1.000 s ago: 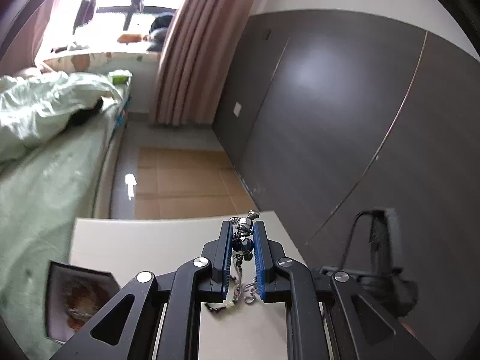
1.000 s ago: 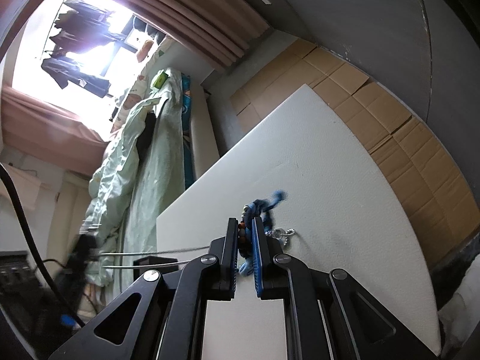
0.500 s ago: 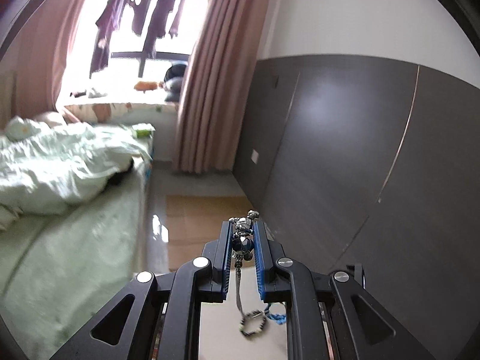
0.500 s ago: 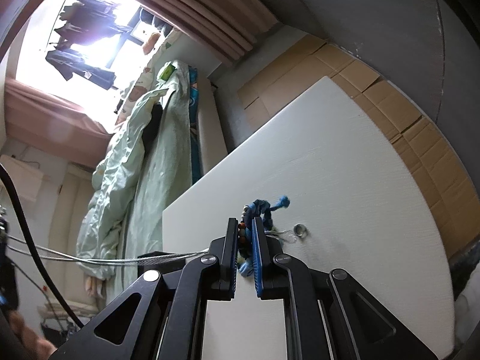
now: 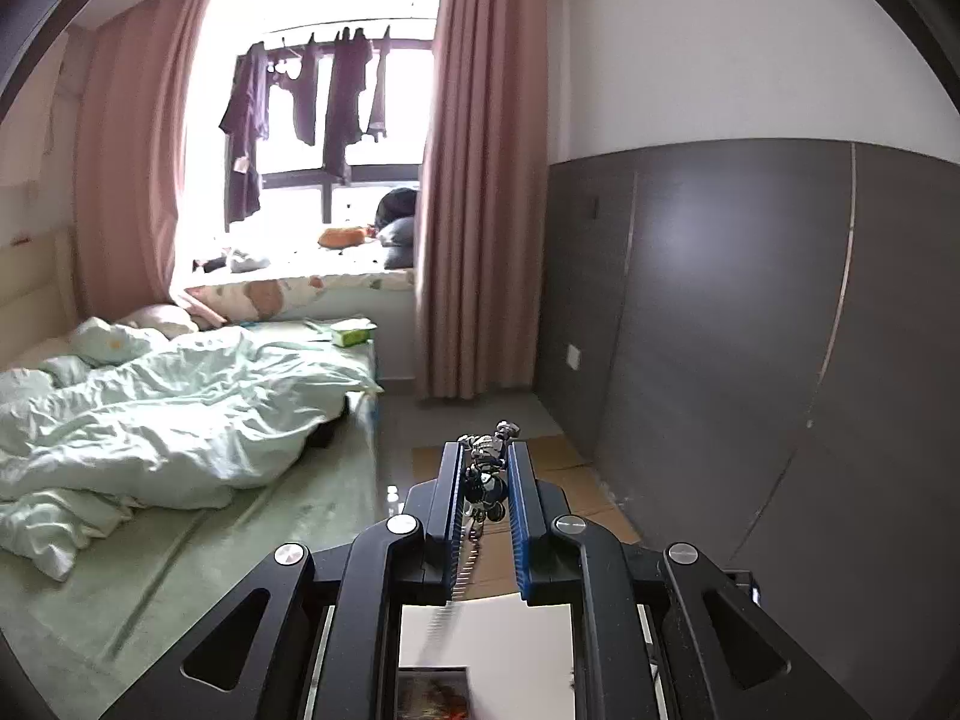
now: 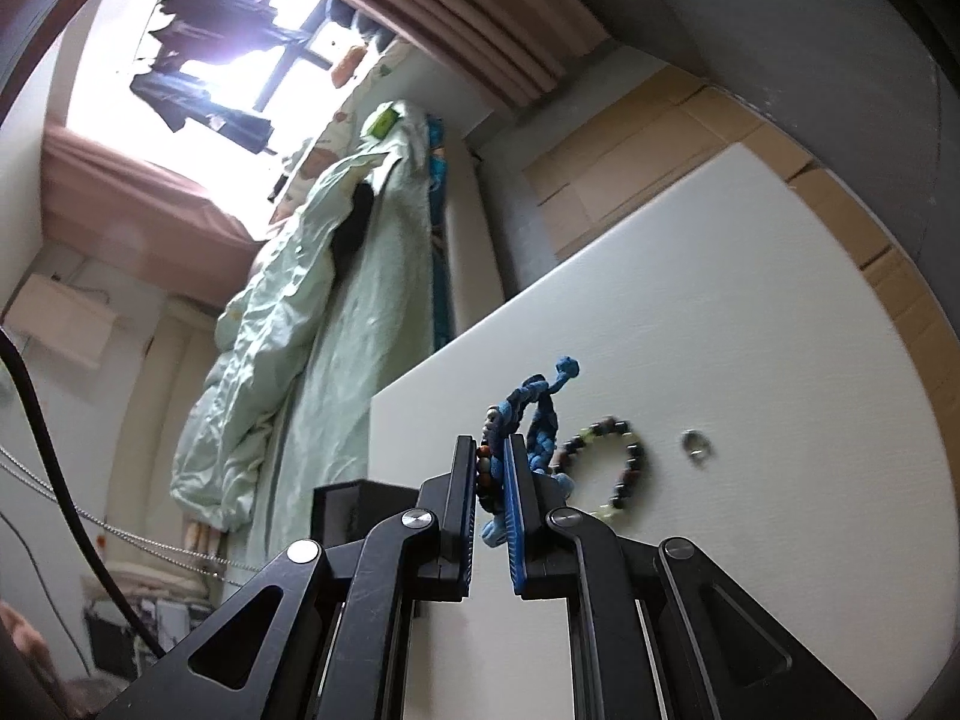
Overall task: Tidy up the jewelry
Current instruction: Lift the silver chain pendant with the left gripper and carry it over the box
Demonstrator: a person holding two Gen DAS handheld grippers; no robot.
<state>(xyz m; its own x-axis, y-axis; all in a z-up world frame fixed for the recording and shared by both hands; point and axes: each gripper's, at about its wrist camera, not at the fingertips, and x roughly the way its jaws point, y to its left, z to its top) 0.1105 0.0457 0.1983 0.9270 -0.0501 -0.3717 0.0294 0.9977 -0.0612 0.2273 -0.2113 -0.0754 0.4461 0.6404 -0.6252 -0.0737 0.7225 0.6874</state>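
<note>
While the left gripper (image 5: 486, 468) is raised high enough that its camera looks across the room, only a small near patch of the white table (image 5: 510, 636) shows beneath it, with a dark picture card (image 5: 433, 693) at the frame's bottom edge. Far beyond lie a bed (image 5: 180, 420) on the left, cardboard (image 5: 558, 480) on the floor and a grey wall (image 5: 750, 330) on the right. Its fingers pinch a silver charm chain (image 5: 487, 461): metal beads and one dark round bead bunch between the pads, and a thin chain hangs down from them towards the table, its lower part blurred.

In the right wrist view the table (image 6: 750, 330) has wide bare room to the right and far side; its far edge and left edge are both in view, with cardboard past the far edge. A black box (image 6: 348, 507) stands near the left edge. The right gripper (image 6: 492, 468) is closed on a blue braid (image 6: 540, 414), a woven cord bracelet with some brown beads, whose knotted end sticks up and to the right past the fingertips; a pale-blue tail hangs below between the fingers. Just right of the gripper a bead bracelet (image 6: 624, 468) of dark and yellow-green beads lies on the table in an open loop, and a small silver ring (image 6: 696, 446) lies apart, further right.
</note>
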